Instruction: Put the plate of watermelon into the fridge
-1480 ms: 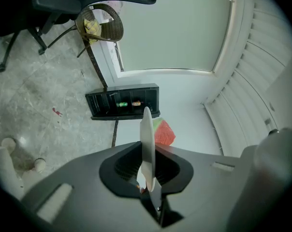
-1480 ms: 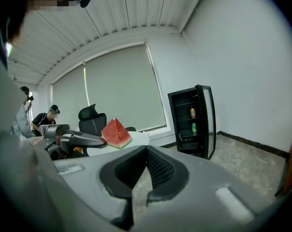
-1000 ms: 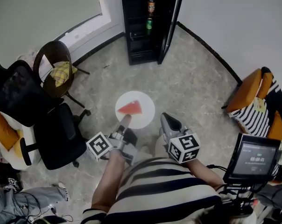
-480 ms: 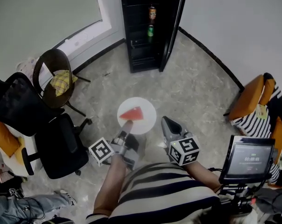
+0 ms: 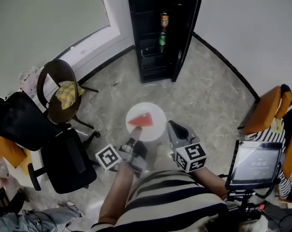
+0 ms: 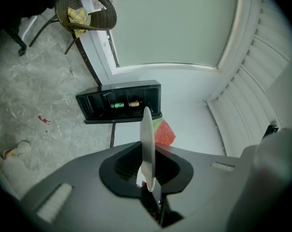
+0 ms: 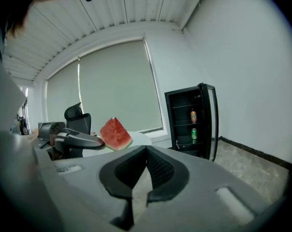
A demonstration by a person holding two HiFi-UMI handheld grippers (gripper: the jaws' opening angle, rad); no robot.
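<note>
A white plate [image 5: 153, 114] with a red watermelon wedge [image 5: 141, 121] is held level above the floor. My left gripper [image 5: 133, 141] is shut on the plate's near rim. In the left gripper view the plate [image 6: 147, 139] shows edge-on between the jaws, with the watermelon [image 6: 163, 133] beside it. My right gripper [image 5: 176, 131] hangs just right of the plate, shut and empty. Ahead stands the black fridge [image 5: 158, 37] with its door [image 5: 187, 30] open. The right gripper view shows the watermelon [image 7: 115, 133], the left gripper [image 7: 73, 141] and the fridge [image 7: 192, 124].
An orange can [image 5: 164, 19] and a green can [image 5: 162, 38] sit on the fridge shelves. A wicker chair [image 5: 58, 83] with a yellow cloth and black office chairs [image 5: 64, 158] stand at the left. An orange-and-striped seat [image 5: 274, 112] and a screen on a stand [image 5: 255, 164] are at the right.
Both grippers and the plate have moved forward across the floor toward the fridge, which now looks nearer. The left grip on the plate is unchanged.
</note>
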